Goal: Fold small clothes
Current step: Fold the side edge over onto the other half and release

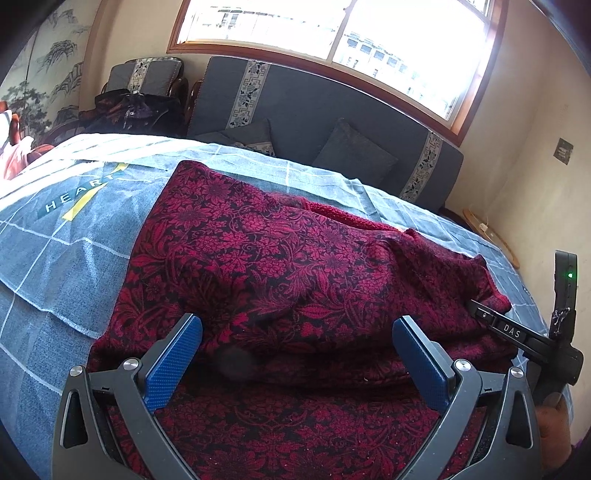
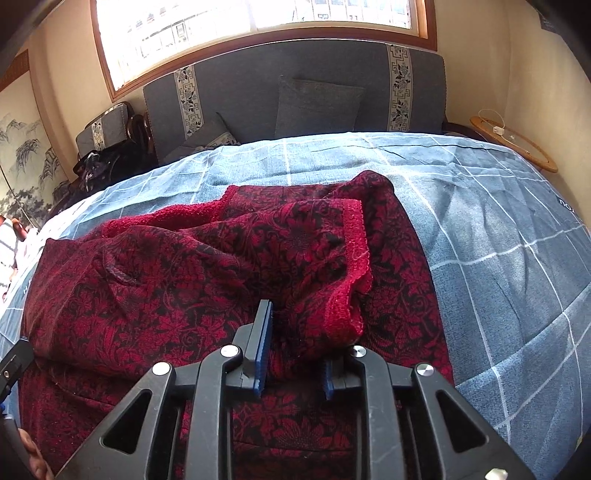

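A bright wood-framed window [image 2: 258, 18] fills the cream wall [image 1: 535, 122]. Below it stands a grey sofa [image 2: 295, 92] with patterned strips and cushions [image 1: 354, 151]. A landscape painting [image 1: 44, 74] hangs left.

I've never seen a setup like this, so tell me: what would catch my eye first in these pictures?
First, the dark red floral garment, lying rumpled across the middle of the blue checked bedspread. Next, the two blue-padded tools in the foreground: the left gripper stands wide open over the cloth, while the right gripper is nearly closed with a fold of it between its pads. Behind, a bright window glares.
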`<action>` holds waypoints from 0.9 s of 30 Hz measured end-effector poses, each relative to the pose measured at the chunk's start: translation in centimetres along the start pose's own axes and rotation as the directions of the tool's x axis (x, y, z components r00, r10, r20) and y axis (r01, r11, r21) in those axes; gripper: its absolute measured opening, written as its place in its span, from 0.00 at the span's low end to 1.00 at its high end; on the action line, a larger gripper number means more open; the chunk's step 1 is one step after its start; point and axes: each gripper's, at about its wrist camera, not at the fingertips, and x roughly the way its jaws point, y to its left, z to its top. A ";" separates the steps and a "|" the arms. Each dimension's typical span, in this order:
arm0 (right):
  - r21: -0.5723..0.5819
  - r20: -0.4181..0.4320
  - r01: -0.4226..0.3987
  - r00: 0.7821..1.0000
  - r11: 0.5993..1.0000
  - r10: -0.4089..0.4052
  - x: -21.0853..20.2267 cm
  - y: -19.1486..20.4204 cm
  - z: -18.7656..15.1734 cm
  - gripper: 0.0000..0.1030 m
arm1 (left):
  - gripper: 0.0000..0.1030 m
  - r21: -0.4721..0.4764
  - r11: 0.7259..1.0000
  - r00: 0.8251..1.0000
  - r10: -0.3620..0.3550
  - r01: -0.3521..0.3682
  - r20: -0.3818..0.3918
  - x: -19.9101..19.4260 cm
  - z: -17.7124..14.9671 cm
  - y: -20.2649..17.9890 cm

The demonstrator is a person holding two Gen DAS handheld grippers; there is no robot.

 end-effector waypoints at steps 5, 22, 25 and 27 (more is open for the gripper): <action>-0.024 -0.017 0.025 1.000 0.999 -0.026 0.4 0.3 0.5 0.24 | 1.00 -0.035 0.999 0.999 0.040 -0.041 -0.032 1.0 0.3 0.5; 0.021 0.037 -0.323 0.946 0.946 0.322 -23.8 -8.3 -19.0 0.79 | 0.98 0.220 0.970 0.994 -0.098 0.106 -0.048 -21.8 -9.7 2.0; 0.045 0.025 -0.300 0.954 0.953 0.299 -26.0 -11.3 -23.2 0.79 | 0.98 0.219 0.964 0.987 -0.128 0.147 -0.100 -24.4 -12.7 3.4; 0.078 0.029 -0.305 0.952 0.949 0.303 -26.6 -12.6 -24.9 0.79 | 0.98 0.206 0.962 0.978 -0.156 0.182 -0.139 -25.3 -14.2 4.0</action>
